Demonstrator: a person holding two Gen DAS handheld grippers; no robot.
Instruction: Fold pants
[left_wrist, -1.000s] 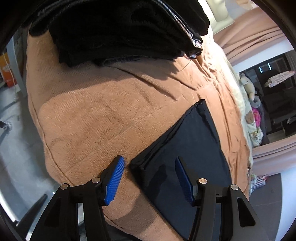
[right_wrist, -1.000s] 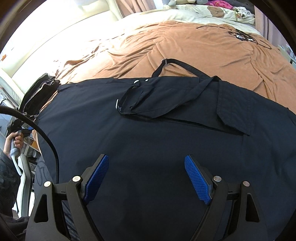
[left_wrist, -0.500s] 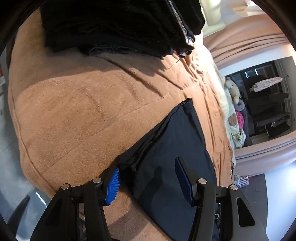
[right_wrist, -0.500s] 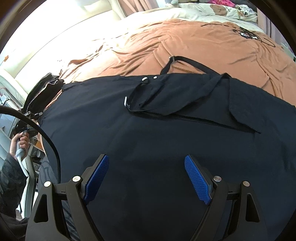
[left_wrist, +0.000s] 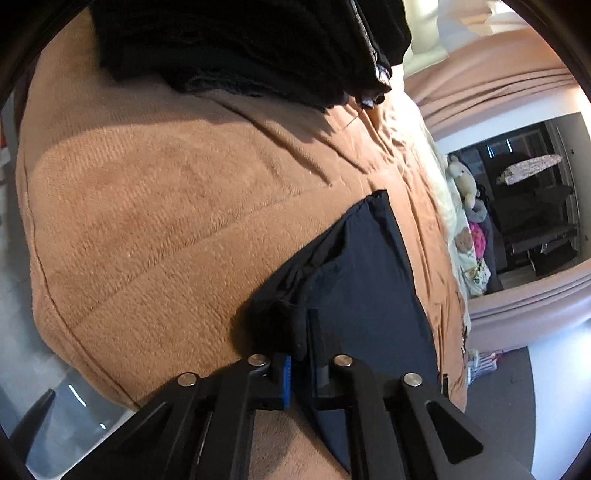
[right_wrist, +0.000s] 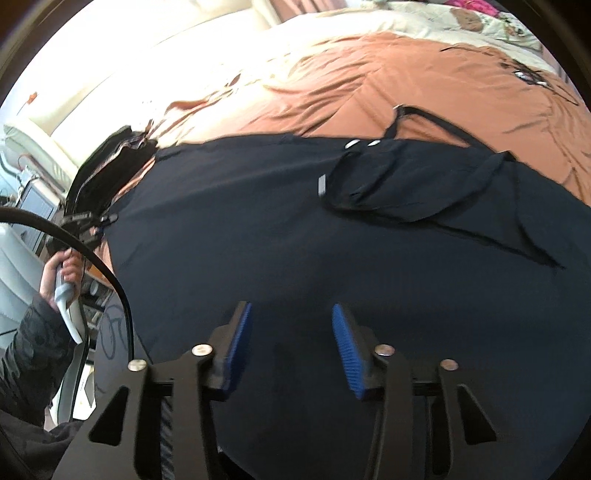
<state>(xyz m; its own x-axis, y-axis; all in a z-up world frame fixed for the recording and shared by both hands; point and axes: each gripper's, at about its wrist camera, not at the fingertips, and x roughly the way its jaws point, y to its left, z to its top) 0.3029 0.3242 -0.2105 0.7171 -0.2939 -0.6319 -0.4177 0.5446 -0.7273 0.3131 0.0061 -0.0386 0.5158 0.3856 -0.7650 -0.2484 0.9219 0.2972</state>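
Note:
Dark navy pants (right_wrist: 258, 221) lie spread flat on a brown blanket (right_wrist: 388, 70), with a belt strap and buckle (right_wrist: 369, 184) lying loose near the waist. In the left wrist view a corner of the pants (left_wrist: 362, 280) reaches toward the blanket's edge, and my left gripper (left_wrist: 301, 332) is shut on that bunched corner. My right gripper (right_wrist: 291, 321) hovers low over the middle of the cloth. Its jaws are closing, with a gap still showing between the blue pads (right_wrist: 345, 350) and only flat fabric beneath them.
A pile of black clothes (left_wrist: 240, 40) sits at the far end of the blanket (left_wrist: 166, 206), also visible as a dark heap (right_wrist: 107, 173). A person's hand (right_wrist: 61, 273) grips a handle at the left. A black cable (right_wrist: 110, 273) loops by the bed's edge. Plush toys (left_wrist: 461, 177) sit far right.
My left gripper slid onto the pants' corner and shut on it, bunching the cloth. My right gripper moved forward over the pants and its jaws came much closer together.

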